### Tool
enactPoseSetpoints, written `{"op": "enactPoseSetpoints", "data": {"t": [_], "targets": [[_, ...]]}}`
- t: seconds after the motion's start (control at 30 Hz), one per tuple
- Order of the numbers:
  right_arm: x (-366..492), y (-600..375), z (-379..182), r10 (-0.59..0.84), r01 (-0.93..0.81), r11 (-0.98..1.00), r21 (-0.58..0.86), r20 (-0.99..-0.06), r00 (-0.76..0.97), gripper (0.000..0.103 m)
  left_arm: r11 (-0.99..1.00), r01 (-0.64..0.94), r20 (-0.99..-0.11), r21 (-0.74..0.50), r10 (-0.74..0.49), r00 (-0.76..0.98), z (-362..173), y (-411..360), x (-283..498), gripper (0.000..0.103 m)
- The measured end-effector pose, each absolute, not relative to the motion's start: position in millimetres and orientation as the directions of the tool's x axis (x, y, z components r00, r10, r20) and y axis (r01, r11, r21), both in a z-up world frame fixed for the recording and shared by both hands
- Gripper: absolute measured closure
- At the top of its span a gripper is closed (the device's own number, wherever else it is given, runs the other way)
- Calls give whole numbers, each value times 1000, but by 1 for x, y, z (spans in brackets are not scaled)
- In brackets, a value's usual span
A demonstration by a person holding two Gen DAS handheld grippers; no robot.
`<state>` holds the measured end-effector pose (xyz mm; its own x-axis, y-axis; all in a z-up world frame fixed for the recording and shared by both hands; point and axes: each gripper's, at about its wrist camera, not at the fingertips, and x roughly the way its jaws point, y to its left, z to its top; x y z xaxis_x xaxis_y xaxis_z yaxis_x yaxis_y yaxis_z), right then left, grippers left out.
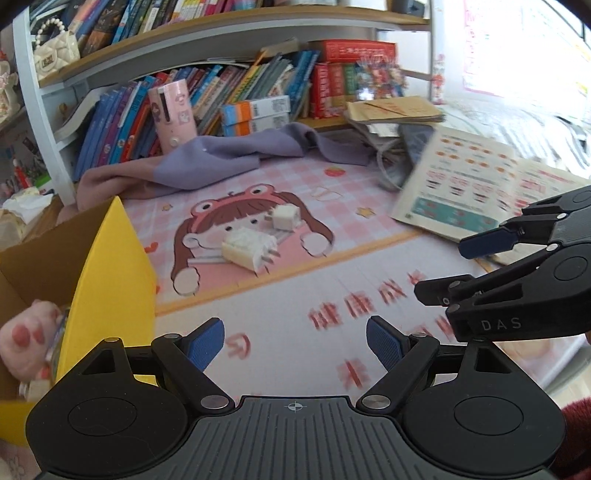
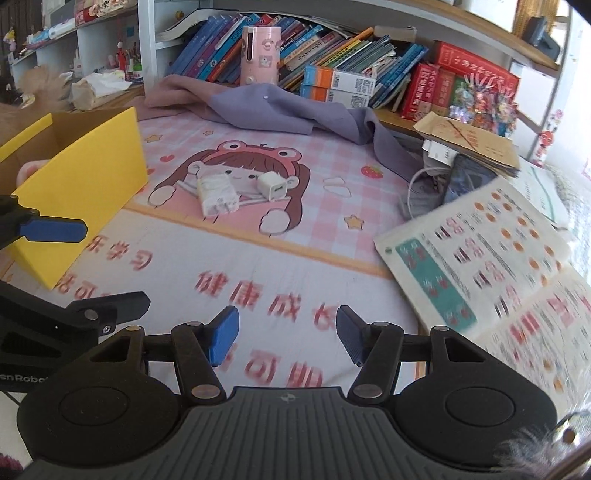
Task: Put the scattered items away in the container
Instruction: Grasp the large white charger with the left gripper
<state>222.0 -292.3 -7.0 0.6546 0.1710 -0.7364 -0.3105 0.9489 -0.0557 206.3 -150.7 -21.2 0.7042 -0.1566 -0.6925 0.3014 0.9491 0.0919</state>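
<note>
Both claws, left claw and right claw, are hovering wide open and empty over the tabletop, two white chargers lying beside each other mid-mat, yellow box sitting left, probably already holding a pink plush.

Left gripper: fills the lower edge, blue pads spread wide apart with nothing between them, over the printed desk mat.
Right gripper: enters from the right edge, fingers parted, nothing between them.
Yellow box: at the left, flap raised, brown cardboard inside.
Pink plush toy: lies inside the box.
Large white charger: on the mat's cartoon girl, prongs pointing right.
Small white charger: just behind the large one.
Purple cloth: crumpled at the mat's far edge.
Open booklet: on the right.
Pink cylinder: upright before the bookshelf.
</note>
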Motion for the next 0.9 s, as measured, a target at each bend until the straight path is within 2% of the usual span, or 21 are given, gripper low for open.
{"op": "enactPoseSetpoints", "data": {"t": [0.27, 0.43, 0.6, 0.8, 0.9], "targets": [[298, -295, -20, 268, -388, 922, 11, -741, 616, 52, 975, 198, -700, 102, -71, 711, -28, -157, 259, 17], [347, -284, -29, 303, -468, 883, -25, -732, 610, 53, 981, 154, -699, 120, -26, 714, -35, -162, 291, 19], [392, -279, -40, 370, -547, 837, 6, -742, 559, 57, 984, 121, -701, 128, 4, 713, -43, -164, 314, 19], [421, -263, -54, 428, -622, 782, 33, -753, 499, 59, 990, 81, -718, 116, 27, 695, -50, -160, 328, 19], [429, -258, -58, 435, -631, 775, 35, -755, 491, 65, 991, 77, -725, 109, 26, 688, -54, -161, 335, 19]]}}
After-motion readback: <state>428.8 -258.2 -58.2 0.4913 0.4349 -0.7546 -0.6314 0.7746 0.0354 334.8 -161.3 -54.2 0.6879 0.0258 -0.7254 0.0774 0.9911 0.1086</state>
